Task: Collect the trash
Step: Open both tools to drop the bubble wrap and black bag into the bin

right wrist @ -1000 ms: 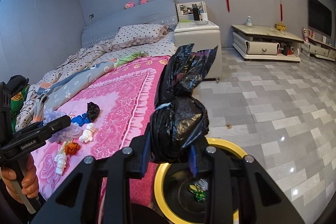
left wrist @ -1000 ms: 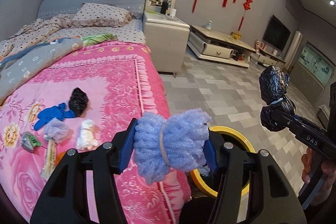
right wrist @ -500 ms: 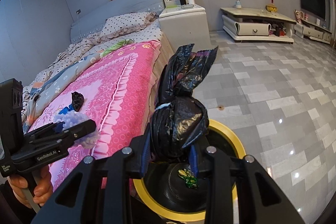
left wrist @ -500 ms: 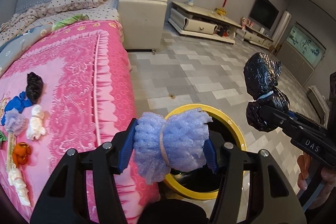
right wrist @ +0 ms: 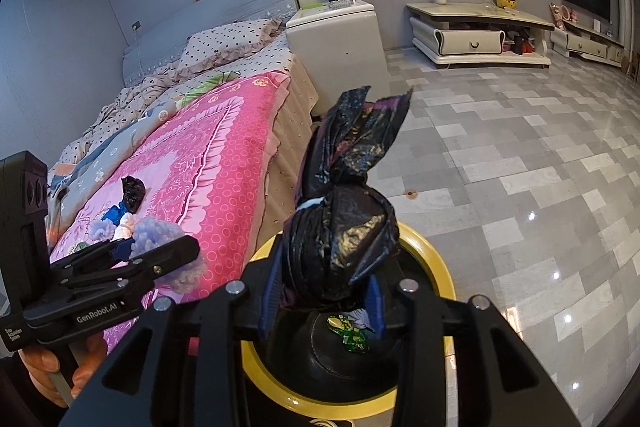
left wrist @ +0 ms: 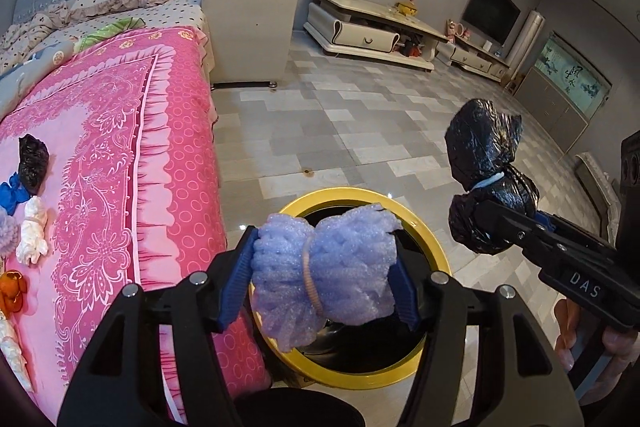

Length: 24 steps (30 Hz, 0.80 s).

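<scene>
A purple foam bundle (left wrist: 324,267) tied with a band sits between the blue pads of my left gripper (left wrist: 326,269), whose jaws are opening while the pads still touch it. It hangs over the yellow-rimmed bin (left wrist: 436,259). My right gripper (right wrist: 324,291) has a knotted black bag (right wrist: 340,239) standing upright between its pads, jaws opening too, above the same bin (right wrist: 438,267). A green wrapper (right wrist: 352,337) lies inside. Each view shows the other gripper: the right gripper (left wrist: 480,217) with its bag, the left gripper (right wrist: 188,251) with the foam.
The pink bedspread (left wrist: 120,131) at left carries more scraps: a small black bag (left wrist: 34,165), a blue piece (left wrist: 10,193), a white wad (left wrist: 34,235), an orange bit (left wrist: 12,289). A white nightstand (left wrist: 250,27) and low TV stand (left wrist: 372,27) stand beyond grey floor tiles.
Both grippers have sunk and swung from the bed toward the bin, which now lies right below them. The jaws of each stand slightly wider around their loads.
</scene>
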Each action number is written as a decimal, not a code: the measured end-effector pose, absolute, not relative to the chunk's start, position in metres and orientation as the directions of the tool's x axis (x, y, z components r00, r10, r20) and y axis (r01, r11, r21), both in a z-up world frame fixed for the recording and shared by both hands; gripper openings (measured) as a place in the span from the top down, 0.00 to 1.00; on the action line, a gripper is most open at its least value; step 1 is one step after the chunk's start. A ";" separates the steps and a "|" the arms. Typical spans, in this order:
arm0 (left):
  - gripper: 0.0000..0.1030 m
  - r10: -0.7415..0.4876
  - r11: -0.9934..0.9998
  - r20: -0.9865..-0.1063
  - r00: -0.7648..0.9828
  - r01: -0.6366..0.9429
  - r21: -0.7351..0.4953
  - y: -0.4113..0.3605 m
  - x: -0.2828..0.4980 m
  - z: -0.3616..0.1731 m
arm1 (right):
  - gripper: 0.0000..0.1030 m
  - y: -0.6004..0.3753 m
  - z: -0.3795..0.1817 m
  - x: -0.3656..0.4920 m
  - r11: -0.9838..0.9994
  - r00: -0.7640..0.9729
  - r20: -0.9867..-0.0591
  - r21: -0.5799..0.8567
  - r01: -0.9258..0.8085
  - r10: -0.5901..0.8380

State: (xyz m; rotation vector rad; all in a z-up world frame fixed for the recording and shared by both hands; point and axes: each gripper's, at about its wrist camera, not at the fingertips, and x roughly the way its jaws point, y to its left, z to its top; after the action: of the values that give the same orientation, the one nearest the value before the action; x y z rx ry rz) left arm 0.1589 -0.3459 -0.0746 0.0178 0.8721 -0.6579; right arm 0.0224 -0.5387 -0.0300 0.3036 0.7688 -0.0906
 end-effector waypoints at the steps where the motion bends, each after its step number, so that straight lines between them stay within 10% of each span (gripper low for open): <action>1: 0.44 -0.527 0.805 -0.715 0.460 0.540 -0.246 -0.345 0.160 -0.075 | 0.67 -0.540 -0.031 0.021 0.953 0.716 -0.698 0.234 0.193 0.027; 24: 0.10 -0.449 0.871 -0.700 0.555 0.445 -0.207 -0.278 0.171 -0.071 | 0.41 -0.533 -0.026 0.011 0.948 0.716 -0.698 0.215 0.235 -0.019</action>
State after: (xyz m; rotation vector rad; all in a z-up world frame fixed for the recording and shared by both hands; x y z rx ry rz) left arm 0.1711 -0.2781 -0.0711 -0.0057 0.8282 -0.5280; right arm 0.0114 -0.5330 -0.0265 0.3002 0.7625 -0.1432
